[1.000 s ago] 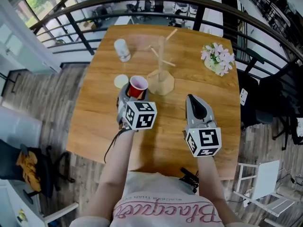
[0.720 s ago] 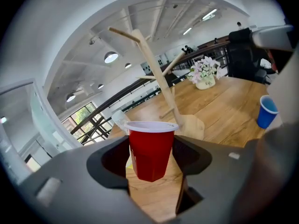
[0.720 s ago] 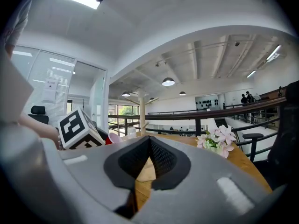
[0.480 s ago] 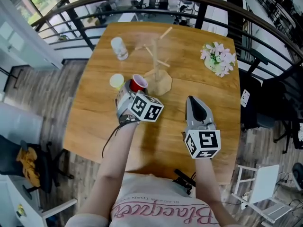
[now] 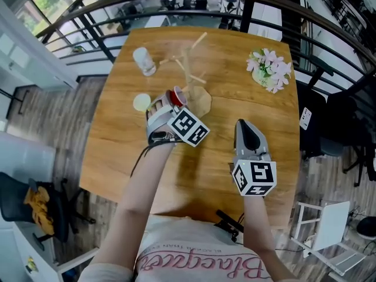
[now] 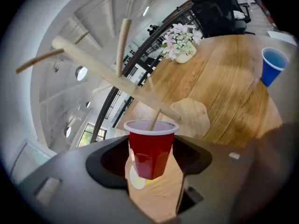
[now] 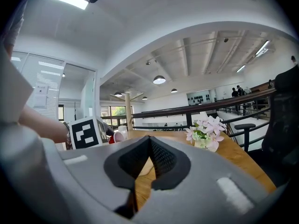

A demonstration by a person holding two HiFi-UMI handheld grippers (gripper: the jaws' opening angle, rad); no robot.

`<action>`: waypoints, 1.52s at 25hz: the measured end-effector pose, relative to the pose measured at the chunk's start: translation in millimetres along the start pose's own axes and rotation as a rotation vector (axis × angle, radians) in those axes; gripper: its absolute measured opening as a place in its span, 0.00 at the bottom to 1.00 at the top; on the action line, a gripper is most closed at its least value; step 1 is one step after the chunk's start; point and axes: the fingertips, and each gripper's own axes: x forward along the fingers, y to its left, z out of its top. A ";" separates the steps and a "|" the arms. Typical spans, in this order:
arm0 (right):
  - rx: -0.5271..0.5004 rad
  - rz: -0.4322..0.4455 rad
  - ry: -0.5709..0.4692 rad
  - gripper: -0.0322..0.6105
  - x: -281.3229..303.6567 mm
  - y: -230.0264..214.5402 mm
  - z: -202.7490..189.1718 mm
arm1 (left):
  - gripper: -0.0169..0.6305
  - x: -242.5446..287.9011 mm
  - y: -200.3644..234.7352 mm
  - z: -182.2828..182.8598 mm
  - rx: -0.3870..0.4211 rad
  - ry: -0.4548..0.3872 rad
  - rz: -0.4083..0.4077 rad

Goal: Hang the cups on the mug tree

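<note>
My left gripper (image 5: 174, 100) is shut on a red cup (image 5: 177, 95), tipped with its white-rimmed mouth toward the wooden mug tree (image 5: 189, 63). In the left gripper view the red cup (image 6: 150, 148) sits between the dark jaws of the gripper (image 6: 150, 155). A thin peg (image 6: 154, 119) of the mug tree (image 6: 105, 73) ends at the cup's mouth. The tree's round base (image 6: 190, 117) lies just beyond. My right gripper (image 5: 245, 126) hangs shut and holds nothing, nearer me and right of the tree. Its jaws meet in the right gripper (image 7: 148, 143) view.
A yellow cup (image 5: 141, 102) stands left of the held cup, and a pale cup (image 5: 143, 60) stands farther back left. A blue cup (image 6: 272, 64) shows on the wooden table (image 5: 117, 134). A pot of pink flowers (image 5: 269, 69) stands at the far right. Black railings ring the table.
The left gripper has carried the red cup toward the mug tree and rolled, tipping the cup's mouth at a peg. The right gripper stays shut and has barely shifted.
</note>
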 end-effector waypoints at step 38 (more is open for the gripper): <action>-0.063 -0.007 -0.070 0.05 -37.0 37.2 30.6 | 0.81 -47.3 4.6 -7.1 0.163 -0.123 0.064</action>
